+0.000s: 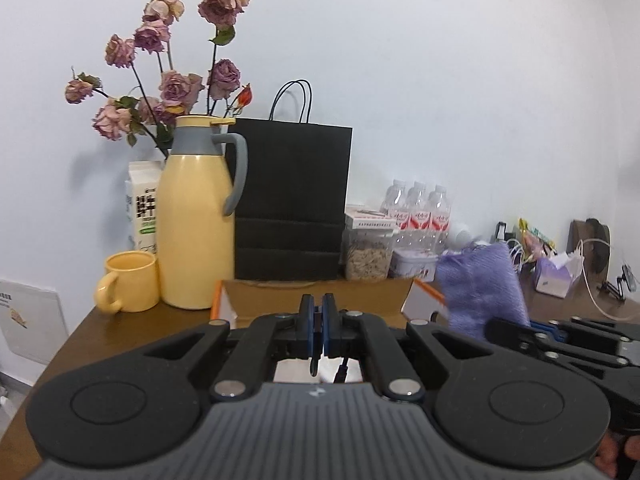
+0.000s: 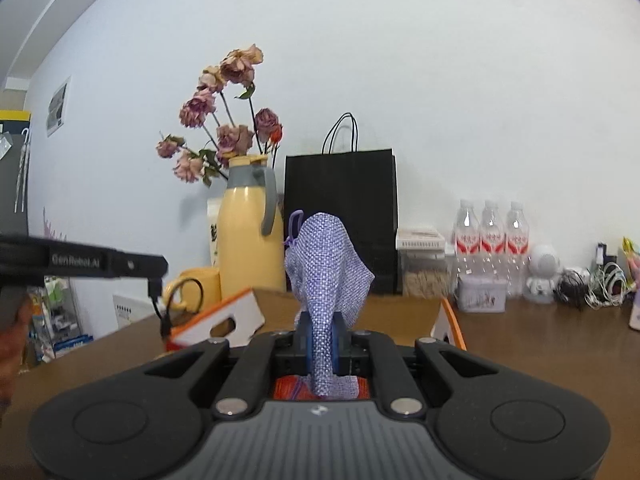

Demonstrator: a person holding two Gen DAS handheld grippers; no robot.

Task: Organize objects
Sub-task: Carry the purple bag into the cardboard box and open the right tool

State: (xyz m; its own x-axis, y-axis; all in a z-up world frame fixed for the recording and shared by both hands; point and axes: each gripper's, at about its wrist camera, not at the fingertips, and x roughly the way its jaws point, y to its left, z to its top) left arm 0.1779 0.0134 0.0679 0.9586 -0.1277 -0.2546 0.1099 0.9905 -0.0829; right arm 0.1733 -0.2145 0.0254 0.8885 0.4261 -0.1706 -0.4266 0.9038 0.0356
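Your left gripper (image 1: 319,322) fingers shut w/ nothing between; open cardboard box (image 1: 316,294) just beyond, purple cloth pouch (image 1: 480,284) to their right.

Black tongs (image 1: 319,322), blue pads (image 1: 329,320)

We see a brown wooden table (image 1: 100,332); along its far edge stand a yellow ceramic mug (image 1: 130,280), a tall yellow jug (image 1: 196,216), a black paper bag (image 1: 292,200) and three clear plastic bottles (image 1: 418,212).

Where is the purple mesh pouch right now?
The pouch is pinched in the shut right tongs, held up above the open cardboard box. In the right wrist view it stands before the black bag.
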